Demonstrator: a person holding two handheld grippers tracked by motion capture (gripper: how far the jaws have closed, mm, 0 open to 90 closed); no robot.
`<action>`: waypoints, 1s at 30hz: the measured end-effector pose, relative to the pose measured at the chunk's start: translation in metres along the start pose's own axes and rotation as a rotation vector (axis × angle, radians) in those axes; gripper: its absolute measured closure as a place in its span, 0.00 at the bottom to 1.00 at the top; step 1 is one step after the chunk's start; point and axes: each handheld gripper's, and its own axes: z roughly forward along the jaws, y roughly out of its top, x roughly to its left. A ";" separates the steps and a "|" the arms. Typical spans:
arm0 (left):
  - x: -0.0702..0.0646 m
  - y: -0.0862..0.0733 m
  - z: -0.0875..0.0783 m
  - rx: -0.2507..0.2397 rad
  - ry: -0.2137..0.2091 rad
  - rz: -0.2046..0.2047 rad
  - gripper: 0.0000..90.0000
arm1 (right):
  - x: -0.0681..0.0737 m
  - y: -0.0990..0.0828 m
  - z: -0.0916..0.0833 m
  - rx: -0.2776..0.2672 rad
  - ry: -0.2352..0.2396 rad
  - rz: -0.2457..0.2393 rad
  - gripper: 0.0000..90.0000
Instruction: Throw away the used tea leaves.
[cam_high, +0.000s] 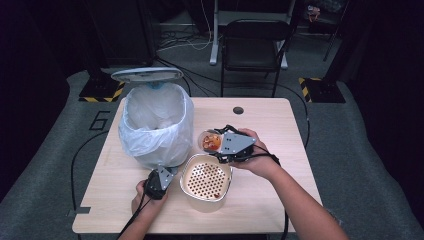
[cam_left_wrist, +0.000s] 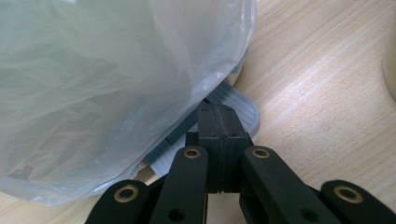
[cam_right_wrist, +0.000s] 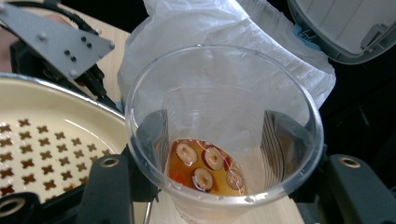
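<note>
A clear plastic cup (cam_high: 211, 141) holding amber liquid and a few round slices is tipped in my right gripper (cam_high: 220, 146), between the bin and the strainer. In the right gripper view the two jaws press on opposite sides of the cup (cam_right_wrist: 219, 140), so the right gripper (cam_right_wrist: 219, 156) is shut on it. My left gripper (cam_high: 165, 175) is at the bin's foot. Its jaws are shut together, and the left gripper (cam_left_wrist: 218, 114) has its tips resting on the grey ribbed pedal (cam_left_wrist: 243, 112). The bin (cam_high: 155, 125) is lined with a white plastic bag (cam_left_wrist: 116, 70), and its lid (cam_high: 147, 75) stands up.
A cream strainer bowl (cam_high: 206, 181) with cross-shaped holes stands near the table's front edge, just right of the left gripper. The wooden table (cam_high: 280, 130) has a round hole at its back. A black chair (cam_high: 252, 45) stands behind the table.
</note>
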 end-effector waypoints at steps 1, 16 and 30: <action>0.000 0.000 0.000 -0.001 0.000 -0.001 1.00 | 0.001 0.000 0.000 0.009 0.000 -0.002 0.47; 0.000 0.000 0.000 -0.001 0.000 -0.001 1.00 | 0.027 0.005 -0.003 0.103 -0.075 -0.249 0.51; 0.000 0.000 0.000 0.000 0.001 -0.001 1.00 | 0.052 0.010 0.002 0.195 -0.153 -0.560 0.52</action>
